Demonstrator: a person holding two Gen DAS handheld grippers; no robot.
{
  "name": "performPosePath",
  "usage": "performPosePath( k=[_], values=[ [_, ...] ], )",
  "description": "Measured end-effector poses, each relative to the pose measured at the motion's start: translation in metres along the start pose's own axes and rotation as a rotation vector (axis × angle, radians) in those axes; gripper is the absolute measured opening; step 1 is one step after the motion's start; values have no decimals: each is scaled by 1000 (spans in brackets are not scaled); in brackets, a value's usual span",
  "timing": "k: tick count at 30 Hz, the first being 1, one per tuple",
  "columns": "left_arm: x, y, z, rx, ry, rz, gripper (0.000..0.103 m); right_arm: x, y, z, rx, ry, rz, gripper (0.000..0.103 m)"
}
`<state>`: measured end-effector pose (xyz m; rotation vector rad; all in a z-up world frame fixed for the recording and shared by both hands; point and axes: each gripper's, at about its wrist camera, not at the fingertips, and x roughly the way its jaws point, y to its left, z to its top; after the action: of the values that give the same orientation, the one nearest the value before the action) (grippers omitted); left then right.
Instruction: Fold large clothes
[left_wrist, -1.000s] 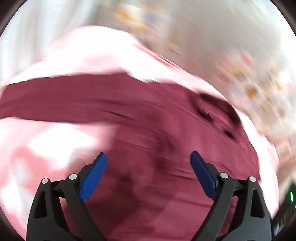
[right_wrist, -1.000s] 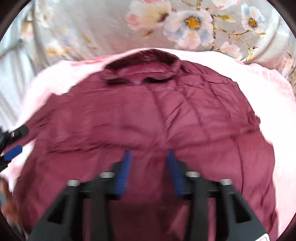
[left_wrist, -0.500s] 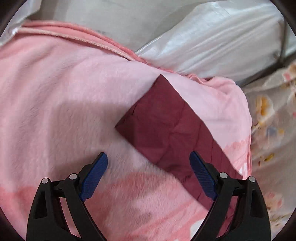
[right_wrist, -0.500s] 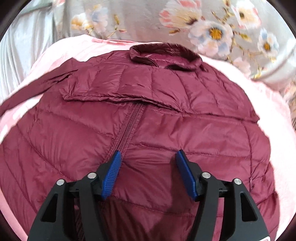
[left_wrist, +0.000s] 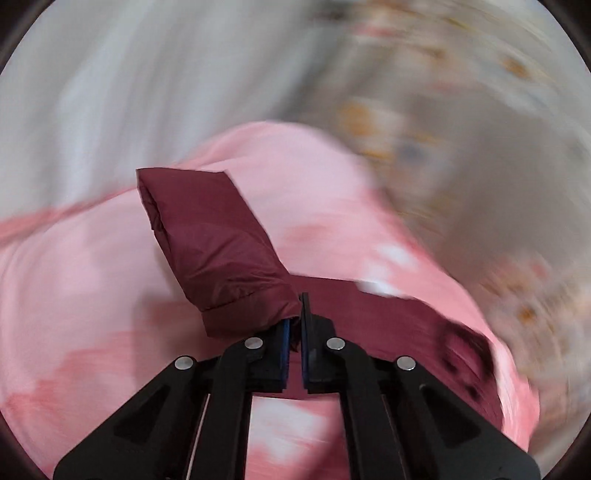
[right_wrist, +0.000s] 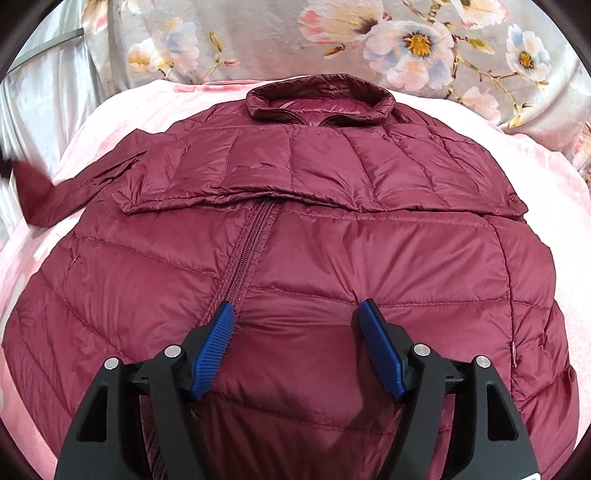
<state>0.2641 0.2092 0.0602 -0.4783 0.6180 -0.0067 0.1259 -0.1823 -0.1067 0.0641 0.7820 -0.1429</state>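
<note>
The maroon puffer jacket (right_wrist: 314, 240) lies front-up on the pink fleece blanket (right_wrist: 535, 177), collar (right_wrist: 319, 99) at the far end, zipper (right_wrist: 251, 243) running down the middle toward us. One sleeve is already folded across the chest, forming a flat band just below the collar. The other sleeve (right_wrist: 74, 188) stretches out to the side, off the body of the jacket and over the blanket.

Over on that side, the left gripper (left_wrist: 293, 332) has its blue pads pinched nearly together, and the cuff end of that sleeve (left_wrist: 218, 251) is caught between them; the sleeve doubles back and stands up off the blanket ahead of the fingers. That view is smeared with motion blur, so the rest of the jacket shows there only as a dark red streak.

The right gripper (right_wrist: 299, 350) is spread wide, holding nothing, its blue fingertips (right_wrist: 214, 350) against the lower front of the jacket, the left pad just beside the zipper, with the quilted fabric dimpled between them.

Beyond the blanket there's floral bedding (right_wrist: 406, 40) at the head end and pale silvery fabric (right_wrist: 48, 96) off to the side
</note>
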Motion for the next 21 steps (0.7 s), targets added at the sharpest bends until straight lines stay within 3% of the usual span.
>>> performPosePath(
  k=[3, 5, 8, 9, 10, 12, 15, 19, 21],
  values=[
    [-9, -102, -23, 153, 23, -181, 3, -1, -3, 1, 10, -4, 11, 69],
    [-7, -170, -56, 237, 95, -312, 4, -4, -6, 0, 24, -13, 21, 69],
    [4, -231, -112, 332, 200, -405, 9, -12, -15, 1, 65, -34, 42, 69],
    [11, -242, -129, 347, 235, -419, 24, -16, -20, 1, 84, -41, 55, 69],
    [18, -251, -151, 354, 285, -436, 50, -21, -25, 1, 103, -47, 67, 69],
    [23, -247, -171, 303, 318, -472, 68, -30, -35, 2, 123, -56, 68, 69],
    [24, -221, -174, 228, 315, -492, 71, -45, -53, 11, 145, -89, 58, 70],
    [41, -170, -149, 97, 294, -386, 71, -50, -74, 40, 181, -134, 48, 71],
    [59, -137, -134, 2, 319, -320, 70, -41, -85, 60, 214, -139, 48, 71]
  ],
)
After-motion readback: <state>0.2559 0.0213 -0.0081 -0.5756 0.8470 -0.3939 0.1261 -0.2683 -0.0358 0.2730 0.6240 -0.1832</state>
